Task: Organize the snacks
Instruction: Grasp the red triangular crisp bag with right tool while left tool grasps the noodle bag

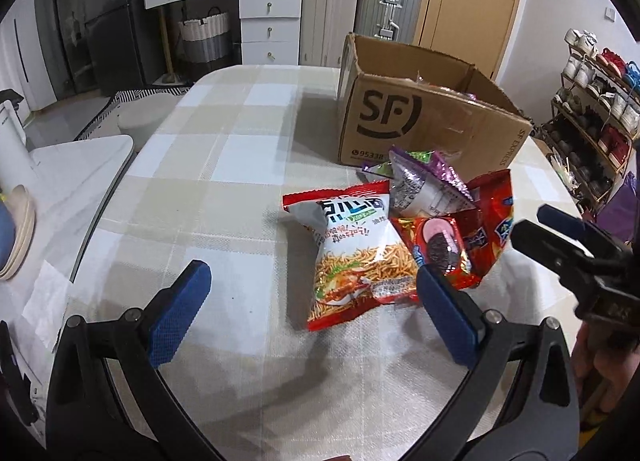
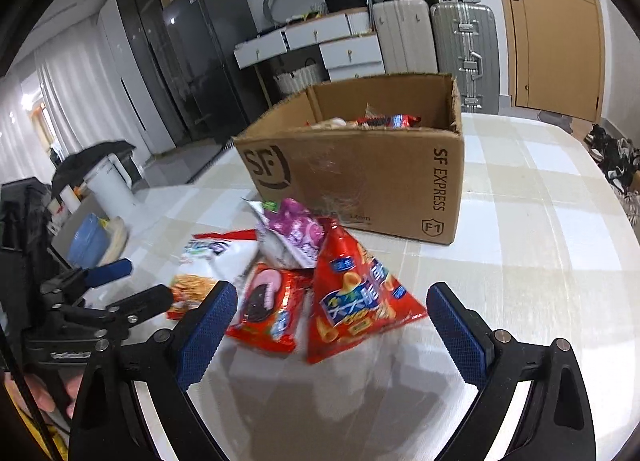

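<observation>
A pile of snack bags lies on the checked tablecloth in front of an open SF cardboard box (image 1: pixel 420 121) (image 2: pixel 360 177). The pile holds a white-and-red noodle-snack bag (image 1: pixel 352 257) (image 2: pixel 216 257), a red cookie pack (image 1: pixel 440 245) (image 2: pixel 268 309), a red chip bag (image 1: pixel 492 213) (image 2: pixel 356 301) and a purple bag (image 1: pixel 428 185) (image 2: pixel 296 229). My left gripper (image 1: pixel 316 301) is open and empty, just short of the noodle bag. My right gripper (image 2: pixel 332 321) is open and empty, its fingers either side of the cookie pack and chip bag. The box holds some snacks (image 2: pixel 384 121).
The table's left edge is near a white side table (image 1: pixel 80 165) with stacked plates (image 1: pixel 16 229). A shoe rack (image 1: pixel 592 113) stands to the right. Drawers, suitcases, a fridge and a door line the back wall.
</observation>
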### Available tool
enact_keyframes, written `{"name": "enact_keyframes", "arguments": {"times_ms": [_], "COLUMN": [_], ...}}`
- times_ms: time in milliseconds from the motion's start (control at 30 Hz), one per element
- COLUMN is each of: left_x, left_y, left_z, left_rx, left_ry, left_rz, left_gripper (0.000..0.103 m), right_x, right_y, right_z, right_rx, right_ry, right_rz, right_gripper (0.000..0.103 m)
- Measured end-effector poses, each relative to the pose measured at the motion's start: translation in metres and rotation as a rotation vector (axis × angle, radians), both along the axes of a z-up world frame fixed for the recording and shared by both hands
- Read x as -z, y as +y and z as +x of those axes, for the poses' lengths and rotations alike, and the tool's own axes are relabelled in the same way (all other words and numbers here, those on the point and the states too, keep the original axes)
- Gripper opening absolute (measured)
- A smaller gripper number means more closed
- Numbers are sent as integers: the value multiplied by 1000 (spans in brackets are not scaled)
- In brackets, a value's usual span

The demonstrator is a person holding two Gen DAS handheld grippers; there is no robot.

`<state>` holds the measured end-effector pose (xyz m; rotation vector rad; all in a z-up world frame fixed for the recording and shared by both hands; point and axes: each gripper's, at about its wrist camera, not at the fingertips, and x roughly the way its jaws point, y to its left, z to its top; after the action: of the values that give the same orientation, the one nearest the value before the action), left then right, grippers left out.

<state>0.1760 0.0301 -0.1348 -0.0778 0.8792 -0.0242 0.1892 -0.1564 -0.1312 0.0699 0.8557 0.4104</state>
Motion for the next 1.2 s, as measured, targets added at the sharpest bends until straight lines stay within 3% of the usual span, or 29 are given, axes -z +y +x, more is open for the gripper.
{"name": "enact_keyframes", "arguments": {"times_ms": [100,367,533,867,1200], "left_x": [5,19,24,25,21], "left_y": [2,6,5,2,-1], "left_z": [5,20,23,23,19], "left_rx": [-1,-6,-10,-25,-41], "left_ry": [10,44,59,74,86], "left_rz": [2,-2,5,44,73], "left_gripper": [103,103,103,103,103], "right_x": [13,34,38,35,30], "right_y": [4,2,4,-6,-8], "right_z": [12,32,35,26,18], "right_rx": [-19,-18,-26,-26,-38], "right_ry": [40,79,64,38,28], "right_rz": [-26,-22,-43,32,62], "right_gripper": [79,59,58,48,45]}}
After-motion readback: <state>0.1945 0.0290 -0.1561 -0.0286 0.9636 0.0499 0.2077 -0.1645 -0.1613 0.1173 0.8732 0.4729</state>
